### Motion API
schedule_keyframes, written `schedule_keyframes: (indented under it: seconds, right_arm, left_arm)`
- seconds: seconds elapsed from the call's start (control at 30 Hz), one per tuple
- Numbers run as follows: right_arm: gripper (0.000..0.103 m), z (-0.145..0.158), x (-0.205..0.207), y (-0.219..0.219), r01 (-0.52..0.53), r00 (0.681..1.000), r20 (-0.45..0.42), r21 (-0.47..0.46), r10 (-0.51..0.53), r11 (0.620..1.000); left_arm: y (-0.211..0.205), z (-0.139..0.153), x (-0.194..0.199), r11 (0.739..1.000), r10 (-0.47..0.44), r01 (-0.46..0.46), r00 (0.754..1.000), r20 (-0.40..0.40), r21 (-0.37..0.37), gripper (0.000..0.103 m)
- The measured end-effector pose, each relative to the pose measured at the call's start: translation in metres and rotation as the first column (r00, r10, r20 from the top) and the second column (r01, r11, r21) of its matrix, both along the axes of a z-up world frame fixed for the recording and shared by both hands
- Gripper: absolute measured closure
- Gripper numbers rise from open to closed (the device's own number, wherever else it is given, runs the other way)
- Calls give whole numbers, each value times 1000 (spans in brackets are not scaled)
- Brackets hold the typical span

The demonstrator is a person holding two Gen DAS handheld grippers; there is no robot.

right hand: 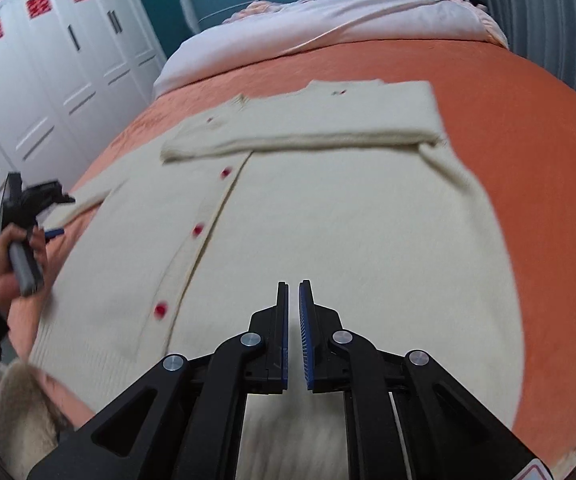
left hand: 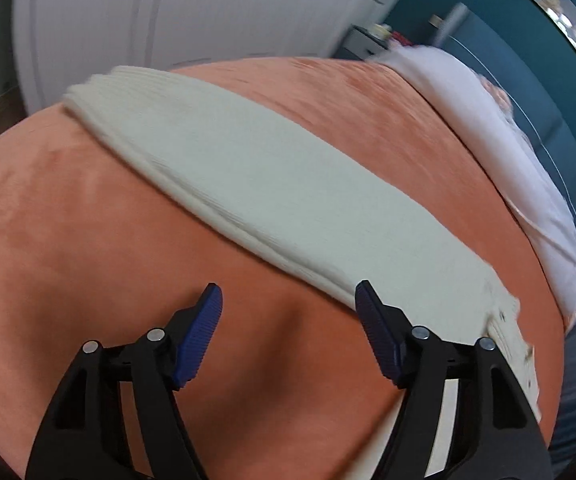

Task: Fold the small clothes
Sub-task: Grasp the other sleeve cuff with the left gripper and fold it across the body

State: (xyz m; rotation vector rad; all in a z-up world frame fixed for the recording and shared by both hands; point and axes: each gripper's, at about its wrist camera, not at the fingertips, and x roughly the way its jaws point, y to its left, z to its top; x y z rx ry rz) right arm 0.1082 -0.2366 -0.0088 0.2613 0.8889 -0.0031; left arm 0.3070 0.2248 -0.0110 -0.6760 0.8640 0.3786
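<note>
Left wrist view: left claw (left hand: 288, 300) gapes empty; blurred cardigan (left hand: 248, 184) sleeve. Right claw (right hand: 293, 292) nearly closed, empty.

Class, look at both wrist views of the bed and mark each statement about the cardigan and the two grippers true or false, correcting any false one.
1. The cream cardigan lies on an orange bedspread. True.
2. Its buttons are blue. False: they are red.
3. One sleeve is folded across the chest. True.
4. The left gripper is clamped on the cardigan. False: its jaws stand open and empty.
5. The right gripper holds a sock. False: it is nearly shut, holding nothing.
</note>
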Motion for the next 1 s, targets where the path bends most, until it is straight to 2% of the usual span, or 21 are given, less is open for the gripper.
schedule_keyframes:
  seconds: [0.1, 0.17, 0.2, 0.23, 0.27, 0.3, 0.33, 0.37, 0.43, 0.5, 0.53, 0.57, 0.6, 0.63, 0.7, 0.77, 0.83, 0.87, 0.9, 0.93, 1.0]
  right_arm:
    - [86, -13, -25, 39, -62, 997, -49, 44, 64, 997]
    - [80, -20, -31, 63, -94, 991, -93, 71, 100, 993]
    - [74, -21, -32, 71, -101, 989, -99, 73, 108, 992]
    - [67, -19, -33, 79, -102, 989, -100, 61, 108, 993]
    - [66, -17, -34, 85, -110, 988, -98, 57, 116, 992]
    - [66, -16, -32, 89, -120, 987, -100, 63, 126, 991]
    - [66, -15, -34, 92, -119, 987, -101, 61, 124, 991]
    - [66, -14, -35, 91, -114, 987, -102, 65, 120, 991]
    - [65, -13, -34, 86, -93, 989, -108, 91, 103, 991]
    - [65, -15, -37, 77, -58, 991, -114, 129, 73, 990]
    - [65, -16, -36, 73, -39, 992, -114, 147, 56, 988]
    - [65, -16, -35, 69, -24, 993, -113, 158, 42, 987]
    - [65, -15, -35, 66, -14, 993, -110, 162, 32, 987]
    - [65, -14, -35, 63, -5, 995, -102, 163, 22, 987]
    - [65, -12, -35, 58, 7, 996, -84, 162, 6, 987]
    - [65, -9, -37, 52, 27, 998, -66, 165, -16, 986]
    - [62, -7, -39, 45, 51, 998, -56, 174, -41, 983]
    - [61, -8, -41, 41, 62, 997, -54, 176, -53, 982]
    - [60, -8, -43, 36, 72, 997, -51, 176, -64, 982]
    - [60, -8, -45, 31, 82, 996, -48, 173, -74, 982]
    - [60, -5, -47, 20, 99, 995, -42, 164, -94, 981]
  left_arm:
    - [74, -9, -8, 981, 175, -174, 985, 2, -80, 33]
    - [103, -12, -8, 963, 233, -223, 971, 53, -150, 33]
    - [111, -11, -5, 957, 260, -249, 964, 55, -151, 34]
    - [115, -8, 0, 953, 275, -265, 960, 55, -146, 37]
    - [119, -7, 7, 954, 275, -264, 960, 57, -144, 53]
    - [120, -7, 17, 957, 259, -251, 965, 45, -143, 64]
    - [122, -7, 24, 961, 243, -236, 970, 33, -146, 89]
    - [121, -3, 32, 965, 224, -217, 974, 31, -146, 91]
    - [108, 24, 42, 981, 180, -171, 979, 93, -97, 92]
    - [70, 68, 54, 998, 55, -52, 980, 189, -17, 92]
    - [46, 90, 60, 1000, -18, 14, 972, 236, 18, 92]
    - [16, 115, 63, 994, -106, 95, 952, 287, 50, 92]
    - [-15, 138, 63, 982, -189, 175, 924, 333, 72, 92]
    - [-51, 160, 62, 961, -277, 264, 885, 375, 87, 92]
    - [-121, 186, 56, 904, -418, 414, 803, 425, 106, 92]
    - [-196, 193, 48, 818, -550, 565, 719, 426, 103, 91]
    - [-260, 175, 39, 739, -645, 669, 666, 375, 83, 85]
    - [-290, 156, 34, 704, -684, 707, 651, 331, 64, 65]
    - [-313, 136, 28, 681, -710, 730, 645, 282, 45, 53]
    - [-329, 111, 21, 676, -721, 736, 653, 230, 29, 46]
    - [-344, 70, 6, 675, -724, 737, 670, 162, -31, 47]
